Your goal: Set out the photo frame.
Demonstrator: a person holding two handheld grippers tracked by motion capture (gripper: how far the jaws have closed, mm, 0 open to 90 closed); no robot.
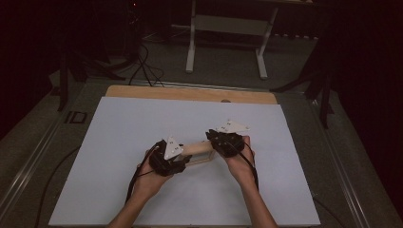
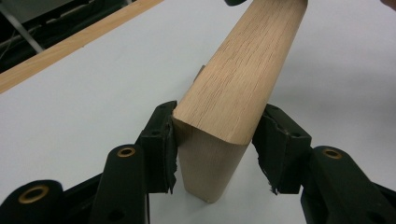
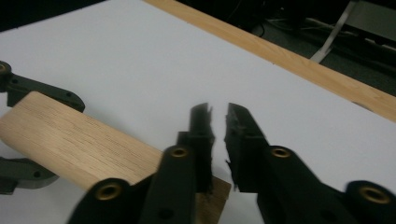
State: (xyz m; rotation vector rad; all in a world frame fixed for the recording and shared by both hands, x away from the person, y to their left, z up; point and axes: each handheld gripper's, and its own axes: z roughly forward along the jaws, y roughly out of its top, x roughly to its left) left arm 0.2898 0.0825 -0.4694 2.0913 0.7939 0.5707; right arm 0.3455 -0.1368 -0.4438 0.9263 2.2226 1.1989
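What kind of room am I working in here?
Probably a lab or recording workspace, not a home: a wooden table covered by a plain white sheet, cables trailing over grey carpet, and a white desk frame in a darkened room.

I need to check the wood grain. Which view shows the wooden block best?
The left gripper view: the wooden block is close and sharp between the left gripper jaws, grain and rounded edge clear. The right gripper view shows its top, partly hidden. The high view shows it small and dim.
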